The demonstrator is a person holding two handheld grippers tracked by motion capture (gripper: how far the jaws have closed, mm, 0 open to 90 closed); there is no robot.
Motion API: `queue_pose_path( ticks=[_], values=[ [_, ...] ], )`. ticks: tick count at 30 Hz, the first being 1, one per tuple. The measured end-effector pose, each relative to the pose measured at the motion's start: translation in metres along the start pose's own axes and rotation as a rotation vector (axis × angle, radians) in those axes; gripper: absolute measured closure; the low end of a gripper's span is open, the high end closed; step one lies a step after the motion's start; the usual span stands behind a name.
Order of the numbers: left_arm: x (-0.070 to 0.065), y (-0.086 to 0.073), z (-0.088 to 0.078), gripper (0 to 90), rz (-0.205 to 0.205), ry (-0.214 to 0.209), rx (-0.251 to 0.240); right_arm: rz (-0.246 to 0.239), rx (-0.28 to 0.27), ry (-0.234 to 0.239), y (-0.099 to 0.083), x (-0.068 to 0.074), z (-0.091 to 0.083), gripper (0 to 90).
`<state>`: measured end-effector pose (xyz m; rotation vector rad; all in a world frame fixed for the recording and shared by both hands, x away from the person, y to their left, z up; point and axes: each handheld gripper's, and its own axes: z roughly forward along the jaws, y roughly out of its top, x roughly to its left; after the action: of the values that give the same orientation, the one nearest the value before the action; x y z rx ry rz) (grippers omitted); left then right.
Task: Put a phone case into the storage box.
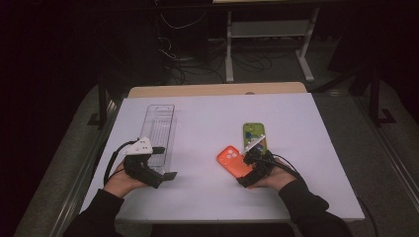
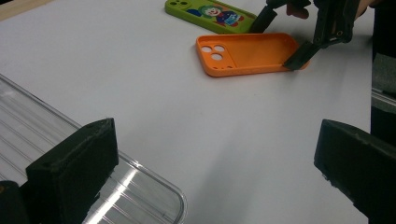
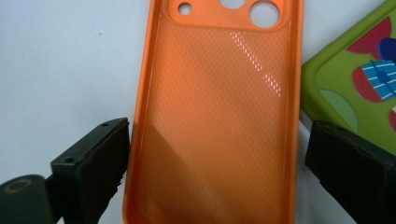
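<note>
An orange phone case [image 1: 231, 159] lies hollow side up on the white table [image 1: 207, 118], right of centre. My right gripper [image 1: 244, 170] straddles its near end. In the right gripper view the orange case [image 3: 215, 93] lies between the jaws of that gripper [image 3: 217, 130]: the left jaw is at its edge, and a thin strip of table shows before the right jaw. My left gripper [image 1: 165, 162] is open at the near end of a clear plastic tray [image 1: 159, 129] with nothing between its jaws. In its own view, the left gripper [image 2: 215, 130] has one jaw over the tray's corner [image 2: 140, 186].
A green phone case [image 1: 254, 134] with a cartoon print lies just behind and right of the orange one, close to my right jaw [image 3: 345, 79]. The left gripper view shows the right gripper [image 2: 280, 39] at the orange case [image 2: 243, 53]. Bare white table lies between the tray and the cases.
</note>
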<state>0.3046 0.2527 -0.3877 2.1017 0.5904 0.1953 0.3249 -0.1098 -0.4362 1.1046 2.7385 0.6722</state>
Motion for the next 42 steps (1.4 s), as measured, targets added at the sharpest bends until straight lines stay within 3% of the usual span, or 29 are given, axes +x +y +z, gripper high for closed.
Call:
queue_pose_path(
  ticks=[26,35,42],
  values=[
    [-0.0007,0.0001,0.0006,0.0,0.002,0.000,-0.001,-0.025,-0.011,-0.021,-0.0011,0.0052,0.0008,14.3],
    [-0.0002,0.0005,-0.0005,0.0,0.000,-0.001,-0.002,-0.020,-0.017,-0.011,-0.0014,0.0038,-0.0005,15.8],
    [0.0002,0.0008,-0.0011,0.0,0.003,0.001,-0.004,-0.024,-0.034,0.026,-0.0012,0.0002,-0.0053,15.8]
  ],
)
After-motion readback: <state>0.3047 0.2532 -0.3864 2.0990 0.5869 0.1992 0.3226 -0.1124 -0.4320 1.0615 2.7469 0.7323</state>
